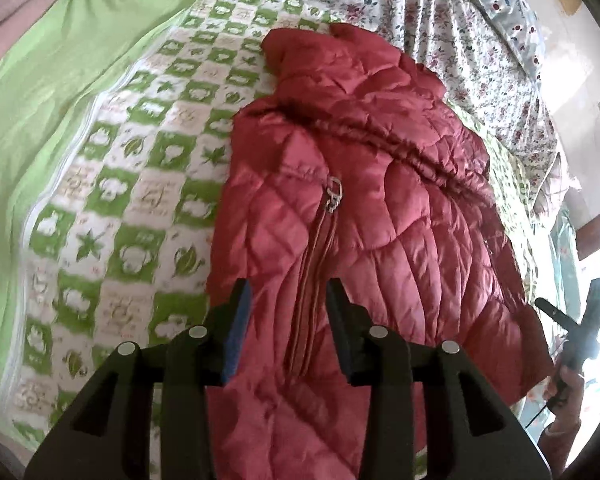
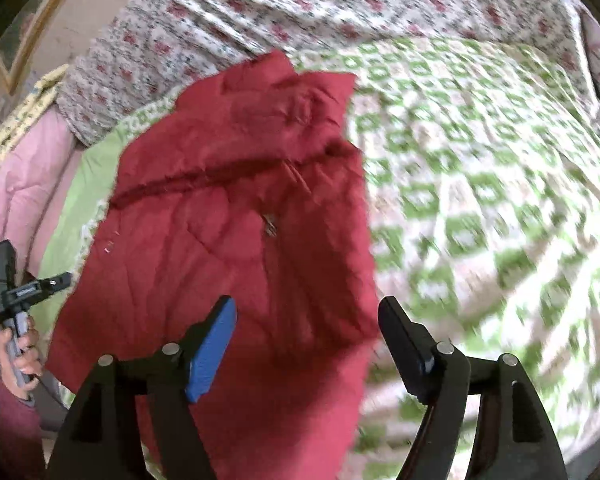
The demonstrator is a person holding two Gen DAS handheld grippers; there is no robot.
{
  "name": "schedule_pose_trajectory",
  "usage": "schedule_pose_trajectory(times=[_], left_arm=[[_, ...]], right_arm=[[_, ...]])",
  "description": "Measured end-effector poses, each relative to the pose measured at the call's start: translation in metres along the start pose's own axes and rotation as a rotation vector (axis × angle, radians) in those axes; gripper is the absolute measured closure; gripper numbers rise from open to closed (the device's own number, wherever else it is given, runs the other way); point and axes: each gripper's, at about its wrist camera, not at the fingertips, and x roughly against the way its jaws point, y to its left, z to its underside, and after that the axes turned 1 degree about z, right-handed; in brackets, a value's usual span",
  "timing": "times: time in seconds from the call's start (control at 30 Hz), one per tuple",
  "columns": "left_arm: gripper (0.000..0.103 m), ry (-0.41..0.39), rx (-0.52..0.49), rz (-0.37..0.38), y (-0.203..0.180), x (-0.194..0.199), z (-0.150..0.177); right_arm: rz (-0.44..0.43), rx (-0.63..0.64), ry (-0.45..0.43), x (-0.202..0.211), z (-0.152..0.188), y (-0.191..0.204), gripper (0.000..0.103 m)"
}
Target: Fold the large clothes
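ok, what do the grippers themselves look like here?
Both are matte black plastic, each finger on angular linkage arms with silver pivot pins. The left gripper and right gripper carry blue pads on the fingers. The hand at the handle shows a maroon sleeve.

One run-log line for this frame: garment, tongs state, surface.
garment: red quilted jacket flat, zipped | left tongs: open, nothing gripped | right tongs: open, nothing gripped | surface: green-checked bedspread

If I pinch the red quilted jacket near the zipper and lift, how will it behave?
The red quilted jacket will likely sag and drape: it lies limp and creased on the bed cover. Puffy quilting suggests it is light for its bulk. The sheen hints at slippery fabric, so a shallow pinch may slide off.
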Motion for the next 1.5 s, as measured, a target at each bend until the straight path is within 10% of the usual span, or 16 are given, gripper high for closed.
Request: schedule_pose_trajectory(times=[0.73, 0.9, 1.5], left_arm=[[0.045, 0.099, 0.018, 0.035, 0.021, 0.007, 0.056], [0.045, 0.145, 0.029, 0.098, 0.023, 0.001, 0.071], [0.035, 0.158, -0.058, 0.110, 0.006, -0.003, 0.082]], right_arm=[[-0.066, -0.060, 0.092, 0.011, 0.051, -0.007, 0.028], [-0.157, -0.091, 0.108, 0.015, 0.062, -0.017, 0.056], [-0.364, -0.211, 0.177, -0.004, 0.070, -0.033, 0.050]])
